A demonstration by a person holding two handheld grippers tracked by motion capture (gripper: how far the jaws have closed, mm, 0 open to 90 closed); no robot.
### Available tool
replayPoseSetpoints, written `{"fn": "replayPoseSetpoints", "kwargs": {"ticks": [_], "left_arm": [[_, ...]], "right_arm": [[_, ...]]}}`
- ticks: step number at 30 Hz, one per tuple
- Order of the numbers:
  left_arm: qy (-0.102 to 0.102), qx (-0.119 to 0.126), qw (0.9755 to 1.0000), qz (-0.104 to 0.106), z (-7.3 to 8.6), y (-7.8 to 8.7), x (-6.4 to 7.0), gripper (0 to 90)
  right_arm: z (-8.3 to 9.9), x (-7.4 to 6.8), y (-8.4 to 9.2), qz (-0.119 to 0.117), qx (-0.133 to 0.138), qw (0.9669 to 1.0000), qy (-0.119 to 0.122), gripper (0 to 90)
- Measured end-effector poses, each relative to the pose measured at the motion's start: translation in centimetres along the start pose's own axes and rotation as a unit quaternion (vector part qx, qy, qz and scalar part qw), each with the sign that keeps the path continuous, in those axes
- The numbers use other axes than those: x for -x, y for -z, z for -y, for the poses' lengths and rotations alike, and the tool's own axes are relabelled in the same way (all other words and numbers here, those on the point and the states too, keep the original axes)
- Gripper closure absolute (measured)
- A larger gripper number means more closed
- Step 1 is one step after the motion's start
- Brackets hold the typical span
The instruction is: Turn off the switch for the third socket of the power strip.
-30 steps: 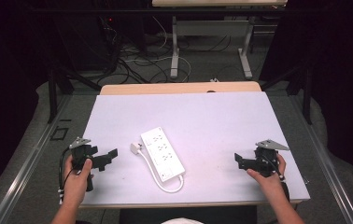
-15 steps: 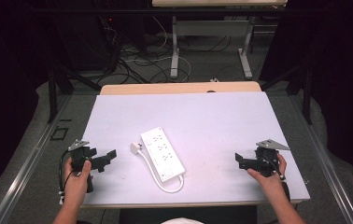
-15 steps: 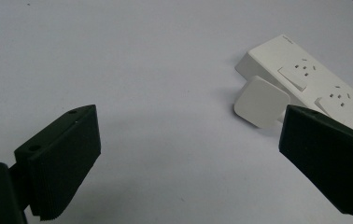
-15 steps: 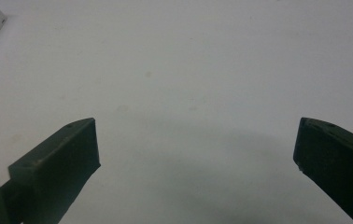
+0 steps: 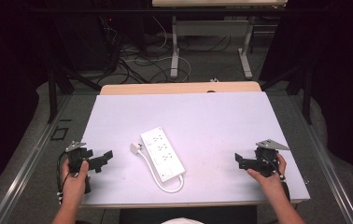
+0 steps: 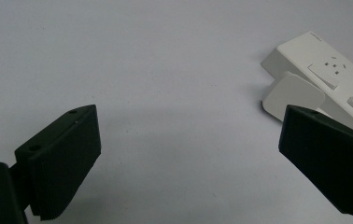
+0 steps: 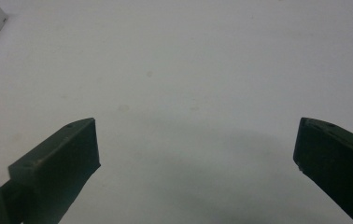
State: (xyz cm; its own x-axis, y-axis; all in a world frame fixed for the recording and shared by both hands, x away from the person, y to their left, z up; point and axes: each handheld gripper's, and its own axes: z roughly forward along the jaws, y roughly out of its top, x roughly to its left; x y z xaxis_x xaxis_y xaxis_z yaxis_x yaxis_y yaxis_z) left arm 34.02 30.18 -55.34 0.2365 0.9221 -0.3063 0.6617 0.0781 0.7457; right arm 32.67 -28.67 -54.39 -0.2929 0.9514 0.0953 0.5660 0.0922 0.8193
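power strip (image 5: 162, 154), plug (image 6: 292, 93) close in left gripper view

A lab: dark curtains (image 5: 338, 70); tangled floor cables (image 5: 137, 60); white table (image 5: 202, 116).

Left gripper (image 5: 101, 159) held low at about 8 o'clock of the high view, gripped by the left hand (image 5: 73, 179), jaws spread wide and aimed toward 2 o'clock. Right gripper (image 5: 241, 161) held at about 4 o'clock, wrapped by the right hand (image 5: 269, 176), jaws aimed toward 9 o'clock and likewise wide apart with nothing between. Forearms entering from 6 o'clock, well apart.
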Motion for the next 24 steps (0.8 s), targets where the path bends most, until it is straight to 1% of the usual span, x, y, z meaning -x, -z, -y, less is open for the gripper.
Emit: {"fn": "replayPoseSetpoints", "kwargs": {"ticks": [2,3,5,6,8,9,11,12,13,14,15,19,20,21,22,24], "left_arm": [[0.002,-0.003,1.0000,0.000,0.06,-0.04,-0.05,5.7],[0.000,-0.008,1.0000,-0.002,0.05,0.01,-0.11,5.7],[0.002,-0.004,1.0000,-0.002,0.15,-0.15,-0.13,5.7],[0.002,-0.012,0.9999,0.000,0.11,-0.06,-0.20,5.7],[0.006,-0.002,1.0000,-0.004,0.22,-0.20,-0.20,5.9],[0.007,-0.003,1.0000,-0.004,0.22,-0.18,-0.23,6.0],[0.003,-0.006,1.0000,-0.006,0.19,-0.11,-0.37,6.0],[0.007,-0.001,1.0000,-0.004,0.25,-0.20,-0.36,6.0],[0.006,-0.008,0.9999,-0.005,0.21,-0.13,-0.39,6.0],[0.007,-0.001,1.0000,-0.006,0.27,-0.25,-0.40,6.0],[0.006,-0.002,0.9999,-0.009,0.28,-0.27,-0.39,6.1],[0.009,-0.006,0.9999,-0.004,0.32,-0.30,-0.44,6.2],[0.007,-0.015,0.9999,-0.001,0.26,-0.22,-0.51,6.2],[0.007,-0.014,0.9999,-0.002,0.28,-0.25,-0.52,6.2],[0.007,-0.014,0.9999,-0.002,0.29,-0.27,-0.53,6.2],[0.008,-0.014,0.9999,-0.002,0.27,-0.25,-0.54,6.3]], "right_arm": [[0.00,0.00,0.00,0.000,0.000,1.0000,0.000,0.0],[0.00,0.00,0.00,0.000,0.000,1.0000,0.000,0.0],[0.01,0.03,0.00,-0.001,-0.001,1.0000,0.002,0.0],[0.01,0.02,-0.01,-0.002,-0.001,1.0000,0.002,0.0],[0.00,0.02,-0.02,-0.002,-0.001,1.0000,0.003,0.0],[0.00,0.01,-0.02,-0.003,-0.001,1.0000,0.003,0.0],[0.00,0.01,-0.02,-0.003,-0.001,1.0000,0.003,0.0],[0.01,0.02,-0.03,-0.004,-0.001,1.0000,0.003,0.0],[0.01,0.03,-0.06,-0.004,-0.001,1.0000,0.003,0.0],[0.04,0.00,-0.13,0.000,0.002,1.0000,0.002,0.0],[0.04,0.01,-0.13,-0.001,0.001,1.0000,0.003,0.0],[0.04,0.00,-0.15,-0.005,-0.001,1.0000,0.005,0.0],[0.04,0.00,-0.15,-0.005,-0.001,1.0000,0.005,0.0],[0.04,0.00,-0.17,-0.005,-0.002,1.0000,0.005,0.0],[0.03,-0.07,-0.16,-0.005,-0.003,1.0000,0.000,0.0],[0.03,-0.06,-0.17,-0.005,-0.004,1.0000,0.000,0.0]]}}
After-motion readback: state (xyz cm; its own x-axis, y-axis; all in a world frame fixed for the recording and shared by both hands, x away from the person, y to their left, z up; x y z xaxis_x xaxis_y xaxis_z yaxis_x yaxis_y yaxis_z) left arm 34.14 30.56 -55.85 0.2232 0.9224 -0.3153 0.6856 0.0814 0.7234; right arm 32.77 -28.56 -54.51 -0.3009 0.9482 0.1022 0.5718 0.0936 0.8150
